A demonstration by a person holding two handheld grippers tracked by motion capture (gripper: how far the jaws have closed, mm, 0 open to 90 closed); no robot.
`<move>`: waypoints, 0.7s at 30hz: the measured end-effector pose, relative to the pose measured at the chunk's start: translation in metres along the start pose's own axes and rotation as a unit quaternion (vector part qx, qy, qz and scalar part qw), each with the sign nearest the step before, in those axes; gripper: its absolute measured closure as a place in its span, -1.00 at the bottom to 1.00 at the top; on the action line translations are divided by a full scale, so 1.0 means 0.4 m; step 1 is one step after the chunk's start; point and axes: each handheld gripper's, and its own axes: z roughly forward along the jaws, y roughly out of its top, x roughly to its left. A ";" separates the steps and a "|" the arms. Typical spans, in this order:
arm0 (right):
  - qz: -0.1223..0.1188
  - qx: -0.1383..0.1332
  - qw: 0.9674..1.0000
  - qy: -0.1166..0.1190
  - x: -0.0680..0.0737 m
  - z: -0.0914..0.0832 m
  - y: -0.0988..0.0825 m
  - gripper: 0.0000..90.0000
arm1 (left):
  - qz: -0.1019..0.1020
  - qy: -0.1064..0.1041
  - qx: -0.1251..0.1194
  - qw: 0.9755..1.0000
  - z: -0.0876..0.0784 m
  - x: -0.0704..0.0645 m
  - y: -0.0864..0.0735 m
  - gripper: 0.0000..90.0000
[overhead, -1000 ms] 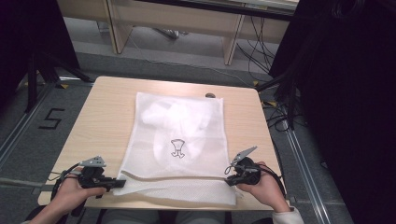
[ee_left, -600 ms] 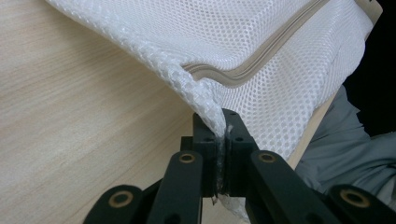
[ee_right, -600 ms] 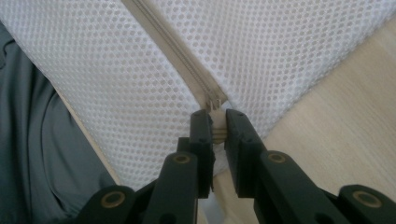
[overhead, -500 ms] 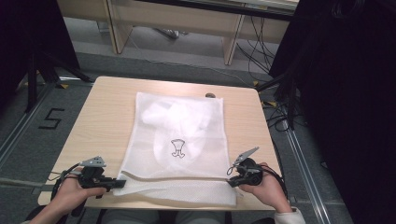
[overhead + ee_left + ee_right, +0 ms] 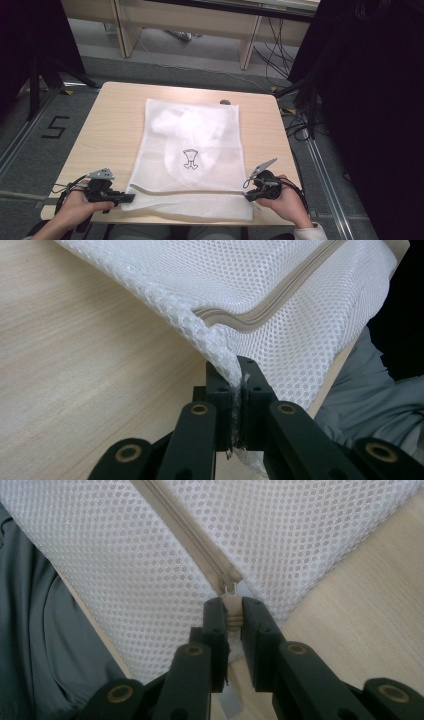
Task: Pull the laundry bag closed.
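Note:
A white mesh laundry bag [image 5: 192, 150] lies flat on the wooden table [image 5: 110, 125], with pale cloth inside and a small black drawing on its front. A beige zipper [image 5: 200, 545] runs across the bag's near end. My left gripper [image 5: 129, 198] is shut on the bag's near left corner, the mesh [image 5: 220, 347] bunched between its jaws. My right gripper [image 5: 248, 196] is at the near right corner, shut on the zipper pull [image 5: 231, 592] at the zipper's end. Both hands rest at the table's near edge.
A small dark spot [image 5: 225, 102] lies on the table by the bag's far right corner. Beyond the table's near edge are the person's grey trousers [image 5: 360, 390]. A "5" [image 5: 54, 127] is marked on the floor at left, and cables [image 5: 295, 125] lie at right.

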 end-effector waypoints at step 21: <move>0.039 -0.097 0.994 -0.034 -0.024 -0.014 -0.007 0.30 | 0.006 0.019 0.018 1.000 0.007 -0.002 -0.004 0.62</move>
